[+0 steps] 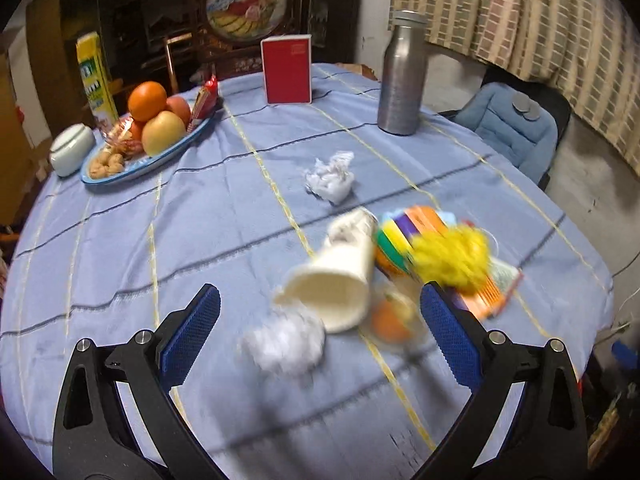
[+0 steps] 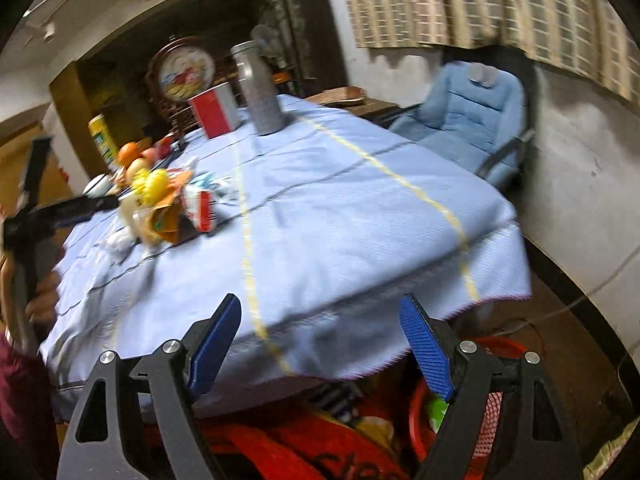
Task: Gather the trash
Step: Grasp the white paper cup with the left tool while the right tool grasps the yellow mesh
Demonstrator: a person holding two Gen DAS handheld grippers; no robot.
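Observation:
In the left wrist view my left gripper is open over the blue tablecloth. Between and just beyond its fingers lie a tipped cream paper cup, a crumpled white tissue, an orange peel piece, a yellow crumpled wrapper and colourful wrappers. Another crumpled paper ball lies farther off. In the right wrist view my right gripper is open and empty at the table's near edge, above a red basket. The trash pile and the left gripper show at the left.
A fruit plate, a white jar, a yellow carton, a red box and a steel bottle stand at the table's far side. A blue padded chair is on the right. Red bags lie under the table.

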